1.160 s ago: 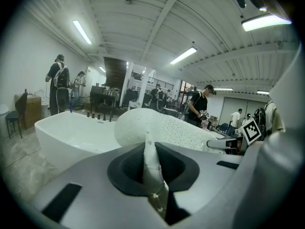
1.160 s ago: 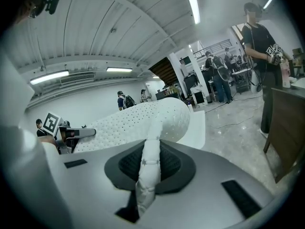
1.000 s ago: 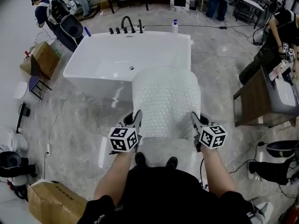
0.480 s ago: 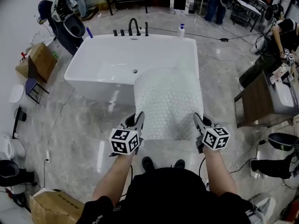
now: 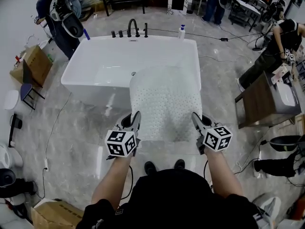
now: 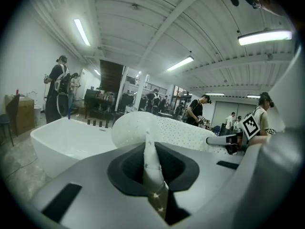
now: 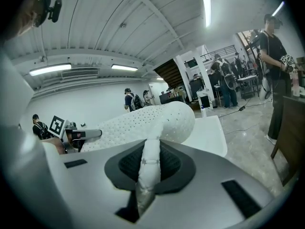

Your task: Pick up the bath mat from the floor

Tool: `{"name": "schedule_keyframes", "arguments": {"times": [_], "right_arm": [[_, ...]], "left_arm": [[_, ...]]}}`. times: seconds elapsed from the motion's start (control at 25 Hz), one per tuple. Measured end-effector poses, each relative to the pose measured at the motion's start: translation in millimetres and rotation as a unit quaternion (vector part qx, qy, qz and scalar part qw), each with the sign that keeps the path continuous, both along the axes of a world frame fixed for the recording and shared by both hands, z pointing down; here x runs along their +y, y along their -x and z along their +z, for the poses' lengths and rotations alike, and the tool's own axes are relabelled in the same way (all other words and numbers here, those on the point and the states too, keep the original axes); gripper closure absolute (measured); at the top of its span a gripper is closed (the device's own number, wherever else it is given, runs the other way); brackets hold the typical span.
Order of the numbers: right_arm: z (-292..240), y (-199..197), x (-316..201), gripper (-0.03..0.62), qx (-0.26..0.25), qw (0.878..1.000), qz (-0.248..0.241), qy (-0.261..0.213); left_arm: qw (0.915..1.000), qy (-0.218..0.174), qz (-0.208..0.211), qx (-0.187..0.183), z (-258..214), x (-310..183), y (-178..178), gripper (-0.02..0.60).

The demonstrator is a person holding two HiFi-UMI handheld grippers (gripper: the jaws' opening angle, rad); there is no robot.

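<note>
The mat [image 5: 164, 104] is hanging clear of the floor [image 5: 78, 137], spread between both grippers on the near side of the tub [image 5: 86, 70]. Its far end is reaching over the tub's near rim, and I cannot tell whether it is touching it. The left gripper [image 5: 135, 120] is clamping the mat's near left corner, and the right gripper [image 5: 196, 121] is clamping the near right corner. The pickup looks essentially done. What probably remains is carrying the mat off or setting it somewhere.
</note>
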State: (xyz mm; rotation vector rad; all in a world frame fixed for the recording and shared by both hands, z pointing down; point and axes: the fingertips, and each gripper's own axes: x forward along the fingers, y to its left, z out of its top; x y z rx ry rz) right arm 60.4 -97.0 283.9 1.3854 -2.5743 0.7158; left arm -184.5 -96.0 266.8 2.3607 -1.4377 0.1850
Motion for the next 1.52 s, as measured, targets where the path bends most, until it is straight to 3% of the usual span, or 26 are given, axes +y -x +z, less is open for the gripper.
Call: {"name": "schedule_keyframes", "arguments": {"times": [0.28,0.48,0.64,0.92,1.08,1.52], "right_arm": [[-27.4,-26.2,-27.1,0.549,-0.024,1.0,-0.005,-0.018],[-46.9,-21.9,-36.6,0.549,-0.007,0.998,-0.027,-0.051],[-60.3,-31.2,-41.1,0.549,-0.013,0.997,-0.008,-0.071],[-47.7,-53.5,-46.7,0.549,-0.023,0.998,0.008,-0.064],[-52.0,-56.2,-47.6,0.549,-0.014,0.997,0.013,-0.08],[-42.4,-54.9,-39.8,0.553,0.004,0.998,-0.003,-0.069]], "left_arm": [[0.999,-0.038,-0.022,-0.011,-26.6,-15.0,-16.7,0.537],[0.9989,-0.04,-0.022,-0.015,-34.4,-20.4,-21.0,0.537],[0.9988,-0.042,-0.022,-0.009,-45.9,-36.3,-22.6,0.537],[0.998,-0.058,-0.018,-0.017,-57.4,-51.2,-48.8,0.537],[0.9979,-0.058,-0.026,-0.015,-56.7,-50.5,-48.9,0.537],[0.9983,-0.04,-0.042,-0.01,-33.2,-41.2,-47.2,0.537]]}}
